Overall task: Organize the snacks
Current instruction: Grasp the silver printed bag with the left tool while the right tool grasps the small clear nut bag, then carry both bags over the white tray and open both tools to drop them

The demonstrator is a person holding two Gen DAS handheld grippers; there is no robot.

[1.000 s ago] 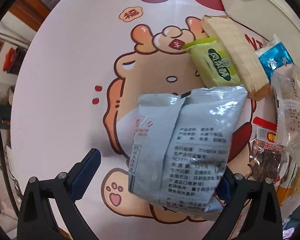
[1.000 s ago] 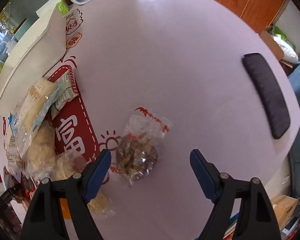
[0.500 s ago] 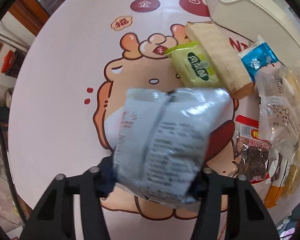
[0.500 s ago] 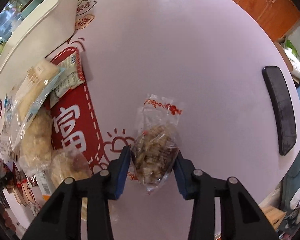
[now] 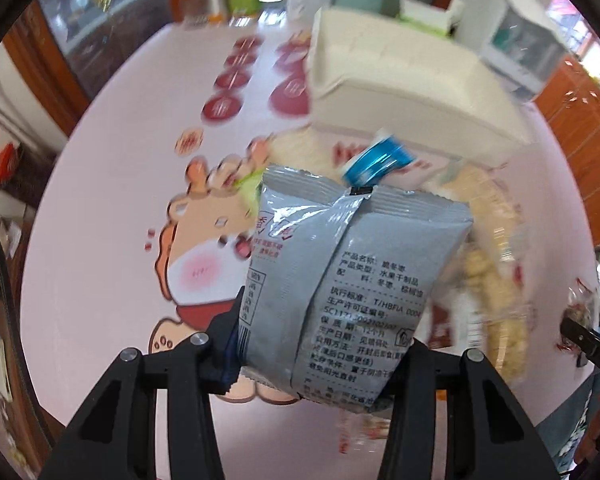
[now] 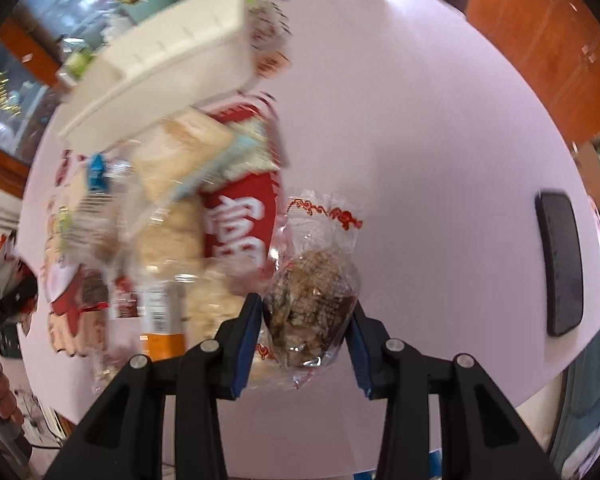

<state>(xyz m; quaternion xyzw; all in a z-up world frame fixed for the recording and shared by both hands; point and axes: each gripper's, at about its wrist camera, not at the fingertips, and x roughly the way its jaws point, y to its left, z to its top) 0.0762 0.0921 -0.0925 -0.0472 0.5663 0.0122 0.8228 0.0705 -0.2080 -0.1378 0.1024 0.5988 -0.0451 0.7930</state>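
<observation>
My left gripper has a grey foil snack packet between its jaws, which are closing on it; the pads press its lower sides and it hangs above the table. In the right wrist view my right gripper is shut on a clear wrapped snack with brown pieces inside, lifted just off the table. A cream plastic bin stands behind the pile of loose snacks. A blue packet lies at the bin's foot.
The round table has a pale pink cover with a cartoon print and a red panel. A black oblong object lies near the right edge. Wooden cabinets and shelves stand behind. A hand shows at the lower left.
Both grippers went from wide apart to clamped on their packets. Each has risen and tipped up, so the bin and the room behind have come into view.
</observation>
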